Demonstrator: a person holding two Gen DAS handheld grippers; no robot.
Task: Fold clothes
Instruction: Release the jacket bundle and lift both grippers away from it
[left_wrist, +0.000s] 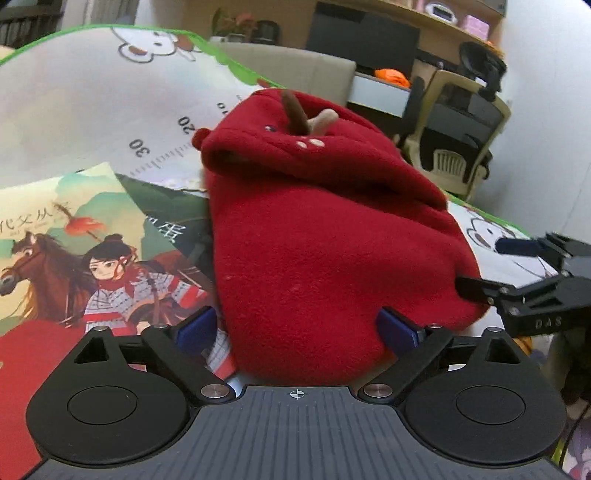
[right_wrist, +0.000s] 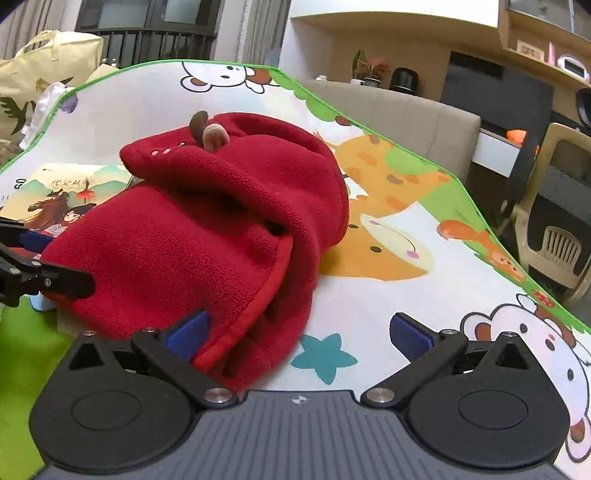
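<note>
**Red fleece garment bundled on the play mat, both grippers open beside it**

A red fleece garment lies folded into a thick bundle on a cartoon-printed play mat with a green border. At the bundle's far end sits a hood with two small stuffed antlers, one dark brown and one tan, and a few pale embroidered dots.

In the left wrist view the left gripper faces the near end of the bundle at 6 o'clock. Its jaws stand apart, with the blue pads on either side of the fleece; whether they touch the cloth cannot be told. The right gripper enters at 3 o'clock, one black fingertip against the bundle's edge.

In the right wrist view the right gripper has its jaws wide apart. The left pad is at the garment's trimmed hem, the right pad over bare mat near a teal star. The left gripper shows at 9 o'clock, touching the bundle's side.

An illustrated book with a horse and an armoured figure on its cover lies at 9 o'clock of the garment, partly under it. A chair stands beyond the mat at 3 o'clock.
</note>
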